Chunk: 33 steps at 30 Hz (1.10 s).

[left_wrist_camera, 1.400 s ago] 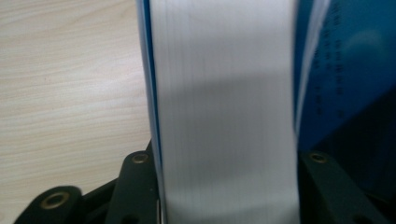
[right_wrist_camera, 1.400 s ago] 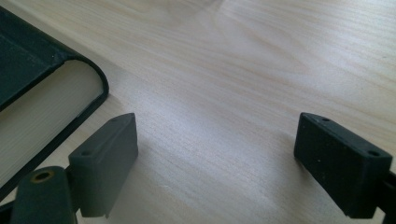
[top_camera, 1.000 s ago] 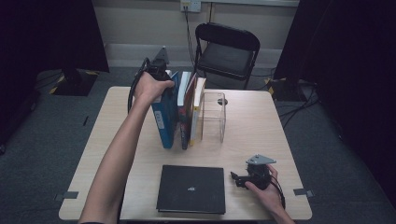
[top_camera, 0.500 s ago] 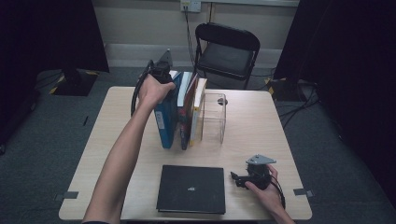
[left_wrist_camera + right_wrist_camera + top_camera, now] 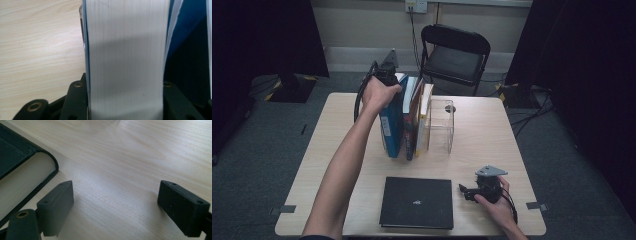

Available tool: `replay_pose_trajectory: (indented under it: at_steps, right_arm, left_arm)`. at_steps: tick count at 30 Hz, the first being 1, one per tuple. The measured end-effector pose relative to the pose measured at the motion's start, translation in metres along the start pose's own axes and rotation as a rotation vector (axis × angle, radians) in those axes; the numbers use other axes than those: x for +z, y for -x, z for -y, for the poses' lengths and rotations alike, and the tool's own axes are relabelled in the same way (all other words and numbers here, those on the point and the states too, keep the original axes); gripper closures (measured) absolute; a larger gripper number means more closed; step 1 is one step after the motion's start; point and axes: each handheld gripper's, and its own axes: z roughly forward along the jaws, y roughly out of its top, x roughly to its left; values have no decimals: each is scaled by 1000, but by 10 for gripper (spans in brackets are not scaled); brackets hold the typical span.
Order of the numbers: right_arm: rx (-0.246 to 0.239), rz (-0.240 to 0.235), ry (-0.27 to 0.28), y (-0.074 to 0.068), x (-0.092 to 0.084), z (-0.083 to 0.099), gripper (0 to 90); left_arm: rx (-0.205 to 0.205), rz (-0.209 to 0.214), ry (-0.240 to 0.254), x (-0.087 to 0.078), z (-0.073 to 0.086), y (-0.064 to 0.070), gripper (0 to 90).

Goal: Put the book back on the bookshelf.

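Work in hand: the blue book (image 5: pixel 391 127) is being gripped at its top, far end by the left gripper (image 5: pixel 384 75); it is standing upright at the left end of a row of books (image 5: pixel 416 120) near the middle of the table (image 5: pixel 492 135)

Left gripper: its jaws have just been closing on the blue book; in the left gripper view the white page block (image 5: pixel 125 60) is being pressed from both sides by the black jaws, so it is clamped on the book

Right gripper (image 5: pixel 472 192): it is being rested on the table at the near right, just beside the black book (image 5: pixel 417 202); its jaws are standing apart with bare wood between them

Handling: the blue book is being judged thick and fairly heavy; stiff across the covers but smooth, so slipping is possible under a narrow pinch; hold is best taken across both covers, close to the spine, with the pages squeezed shut

Support: the row is being propped on its right by a clear plastic bookend (image 5: pixel 443 125); the neighbours may lean once the blue book is being lifted out

Materials: pale wood-grain tabletop, matt; black book lying flat, hard cover with a rounded spine and cream page edges (image 5: pixel 22 187); glossy blue cover; transparent, hard-edged stand
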Motion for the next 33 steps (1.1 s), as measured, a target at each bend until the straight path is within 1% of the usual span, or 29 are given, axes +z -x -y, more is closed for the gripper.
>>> replay_pose_trajectory:
  at_steps: [1,2,3,6,7,8,9,15,16,17,18,19,22,23,24,25,28,29,31,32,33]
  right_arm:
    - [0,0,0,0,0,0,133]
    - [0,0,0,0,0,0,133]
    - [1,-1,0,0,0,0,134]
    - [0,0,0,0,0,0,134]
    - [0,-1,0,0,0,0,134]
    - [0,-1,0,0,0,0,134]
    - [0,0,0,0,0,0,134]
    - [0,-2,1,0,0,0,134]
    - [0,-2,1,0,0,0,134]
    - [1,-3,1,0,0,0,133]
    - [1,-2,1,0,0,0,134]
    - [0,-1,0,0,0,0,134]
    - [0,-2,0,0,0,0,135]
    - [-2,-2,1,0,0,0,135]
    - [-2,-2,1,0,0,0,135]
    - [-2,-4,1,-1,0,0,135]
    - [-1,-3,1,-1,0,0,136]
    - [-2,-3,0,-1,0,0,135]
    - [-3,-3,0,-1,0,0,135]
    - [-3,-3,0,-1,0,0,135]
    - [-3,-3,1,-1,0,0,135]
  left_arm:
    - [-8,6,9,-2,0,-3,616]
    - [-8,6,9,-2,0,-3,615]
    - [-19,8,16,-2,1,-6,616]
    - [-26,4,14,-2,1,-7,616]
    - [-23,-5,10,0,0,-7,615]
    - [-23,-5,10,0,0,-7,616]
    - [-21,-17,10,2,1,-7,615]
    - [-30,-37,8,8,0,-9,615]
    - [-30,-37,8,8,0,-9,615]
    - [-18,-31,-1,8,0,-10,615]
    - [-16,-32,3,8,0,-9,614]
    - [-34,-39,5,9,0,-9,613]
    - [-34,-37,0,8,1,-10,611]
    - [-46,-42,7,9,1,-10,610]
    - [-46,-42,7,9,1,-10,609]
    - [-41,-34,7,9,2,-12,607]
    - [-32,-37,16,9,3,-12,601]
    - [-32,-30,35,7,4,-12,596]
    - [-30,-26,44,5,5,-13,582]
    - [-26,-19,53,2,5,-14,582]
    - [-24,-16,70,0,6,-14,559]
